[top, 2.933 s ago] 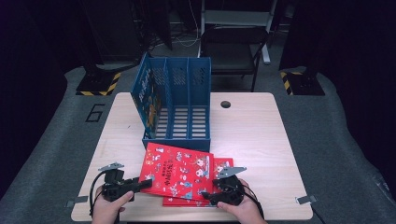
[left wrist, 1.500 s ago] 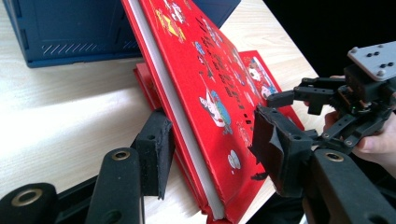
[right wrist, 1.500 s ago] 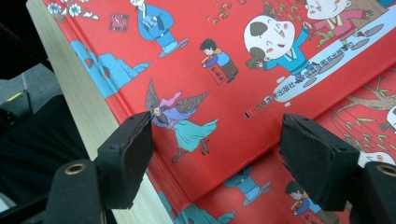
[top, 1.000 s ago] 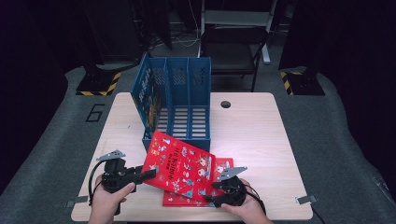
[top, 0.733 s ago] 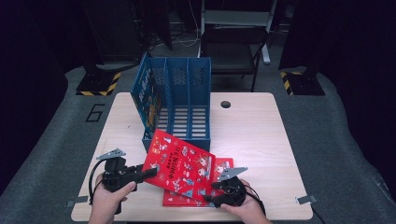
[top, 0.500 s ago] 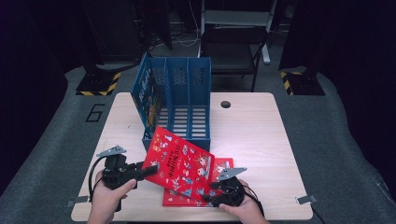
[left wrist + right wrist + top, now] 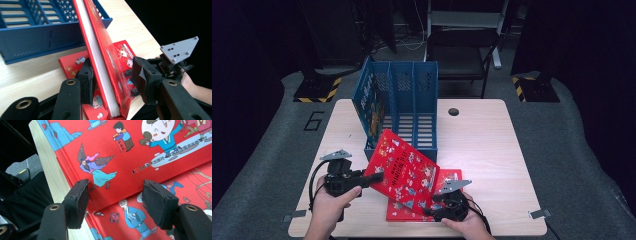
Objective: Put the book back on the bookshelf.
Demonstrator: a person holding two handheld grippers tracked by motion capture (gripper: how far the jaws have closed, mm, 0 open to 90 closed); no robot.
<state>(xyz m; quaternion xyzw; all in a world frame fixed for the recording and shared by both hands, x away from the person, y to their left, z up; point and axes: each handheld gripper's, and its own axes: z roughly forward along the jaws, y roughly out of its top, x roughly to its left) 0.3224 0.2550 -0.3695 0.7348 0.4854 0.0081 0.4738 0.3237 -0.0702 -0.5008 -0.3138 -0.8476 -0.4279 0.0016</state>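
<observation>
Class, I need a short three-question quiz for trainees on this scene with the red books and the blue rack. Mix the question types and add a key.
1. True or false: the top book lies flat on the lower book.
2. Which hand-held gripper has its jaws around the top book's edge?
A. the left hand-held gripper
B. the right hand-held gripper
3. Fill in: the rack has ___ compartments.

Key
1. False. It is tilted up, its far corner raised by the rack.
2. A. The jaws sit either side of the book; the right jaws stand apart over the covers.
3. Three.
</observation>
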